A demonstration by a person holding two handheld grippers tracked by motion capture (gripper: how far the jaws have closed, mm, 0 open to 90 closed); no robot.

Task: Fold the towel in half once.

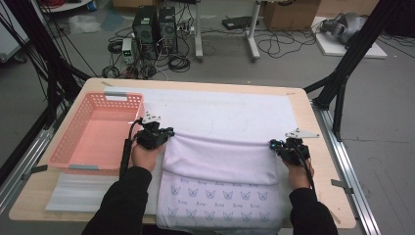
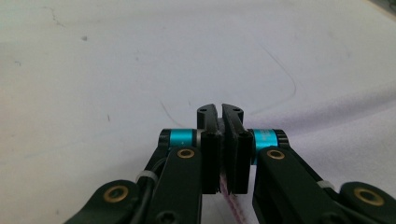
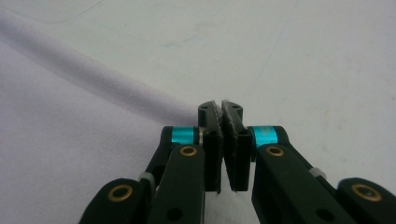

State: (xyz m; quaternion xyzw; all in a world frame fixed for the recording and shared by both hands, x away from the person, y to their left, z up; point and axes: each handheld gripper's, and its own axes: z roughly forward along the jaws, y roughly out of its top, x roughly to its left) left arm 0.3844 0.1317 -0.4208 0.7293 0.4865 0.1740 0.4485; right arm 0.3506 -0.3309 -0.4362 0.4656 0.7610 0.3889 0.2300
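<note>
A pale lilac towel (image 1: 220,161) with small cat prints lies on the white mat (image 1: 220,110), its far part folded back toward the person. My left gripper (image 1: 165,133) is shut on the fold's left corner, next to the basket. In the left gripper view the jaws (image 2: 220,112) are pressed together with a strip of the towel's hem (image 2: 229,193) pinched between them. My right gripper (image 1: 276,145) is shut on the fold's right corner. In the right gripper view the jaws (image 3: 220,108) clamp cloth, and the towel (image 3: 70,116) spreads to their left.
A pink plastic basket (image 1: 95,139) stands at the table's left, close to my left gripper. A white foam sheet (image 1: 80,193) lies by the front left edge. Beyond the fold the mat (image 2: 116,70) is bare. Black frame posts stand at both sides.
</note>
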